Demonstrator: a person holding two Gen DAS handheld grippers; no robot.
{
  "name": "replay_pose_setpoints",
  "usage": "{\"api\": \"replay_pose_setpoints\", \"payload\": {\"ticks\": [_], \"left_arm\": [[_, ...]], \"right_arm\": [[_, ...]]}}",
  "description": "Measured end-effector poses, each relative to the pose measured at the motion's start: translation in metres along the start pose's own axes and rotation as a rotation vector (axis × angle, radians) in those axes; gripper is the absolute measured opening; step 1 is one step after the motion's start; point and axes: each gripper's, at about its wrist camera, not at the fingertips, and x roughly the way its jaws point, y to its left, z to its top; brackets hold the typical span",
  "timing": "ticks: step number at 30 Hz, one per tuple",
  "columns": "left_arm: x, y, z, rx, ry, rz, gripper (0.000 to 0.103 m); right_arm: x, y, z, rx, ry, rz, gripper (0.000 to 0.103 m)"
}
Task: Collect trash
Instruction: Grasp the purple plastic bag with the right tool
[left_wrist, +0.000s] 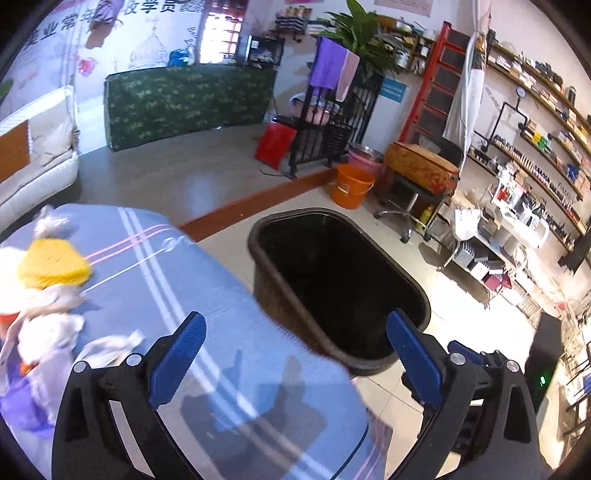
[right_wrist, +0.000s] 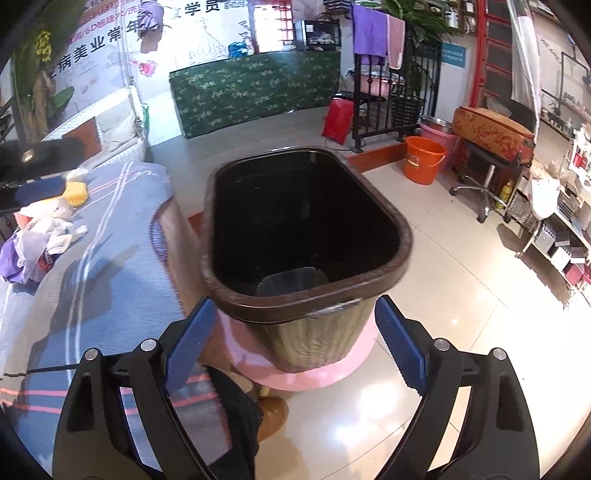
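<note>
My left fingers (left_wrist: 295, 354) stand wide apart with nothing between them, poised above the edge of a blue striped bed (left_wrist: 229, 295) and the near end of a dark brown trash bin (left_wrist: 303, 314). My right fingers (right_wrist: 295, 343) are also spread wide and empty; the bin's (right_wrist: 321, 332) near wall sits between and just beyond their blue pads (right_wrist: 400, 345), and I cannot tell whether either pad touches it.

The bin stands upright on a pink round base (right_wrist: 332, 369) on the tiled floor (right_wrist: 461, 295), just beside the bed. Its mouth is an elongated rounded rectangle facing up; in the right wrist view the long axis runs away from me toward the far wall, and in the left wrist view it slants from upper left to lower right. Its inside is dark, with a clear plastic piece (right_wrist: 291, 280) lying at the bottom.

The trash pile (left_wrist: 48, 325) still lies on the bed, well to the left of the bin: a yellow sponge-like piece (left_wrist: 51, 262), white crumpled tissues (left_wrist: 48, 332) and purple plastic (left_wrist: 22, 402). An orange bucket (left_wrist: 351, 184) stands on the floor beyond the bin.
</note>
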Motion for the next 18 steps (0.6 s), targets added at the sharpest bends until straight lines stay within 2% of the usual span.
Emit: {"api": "replay_pose_setpoints", "payload": {"ticks": [5,11,18], "left_arm": [[-0.021,0.024,-0.015,-0.035,-0.002,0.036,0.097],[-0.049,0.056,-0.039,-0.103,-0.016,0.116,0.097],[-0.09,0.113,-0.07,-0.193,-0.013,0.269,0.097]], "right_arm": [[-0.007,0.026,0.009,-0.049,-0.015,0.058,0.087],[-0.016,0.074,0.021,-0.147,-0.022,0.199,0.087],[-0.034,0.156,0.027,-0.345,-0.057,0.348,0.087]]}}
